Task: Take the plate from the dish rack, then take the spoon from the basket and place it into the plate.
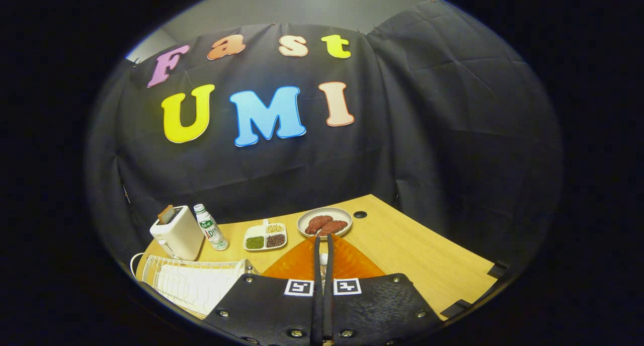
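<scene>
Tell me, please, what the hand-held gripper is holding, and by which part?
The hand-held gripper has its fingers nearly closed above the orange plate; a pale object sits between them, but a hold cannot be told.

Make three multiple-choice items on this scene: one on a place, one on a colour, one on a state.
1. Where does the bottle stand?
A. between the toaster and the divided tray
B. on the dish rack
C. on the orange plate

2. What colour is the plate under the fingers?
A. blue
B. orange
C. green

3. How do the fingers of the hand-held gripper stand?
A. spread wide
B. close together
C. one folded back

Key:
1 A: the bottle is beside the toaster, with the divided tray on its other side.
2 B: the plate is orange.
3 B: the hand-held gripper shows only a slit between its fingers.
</scene>
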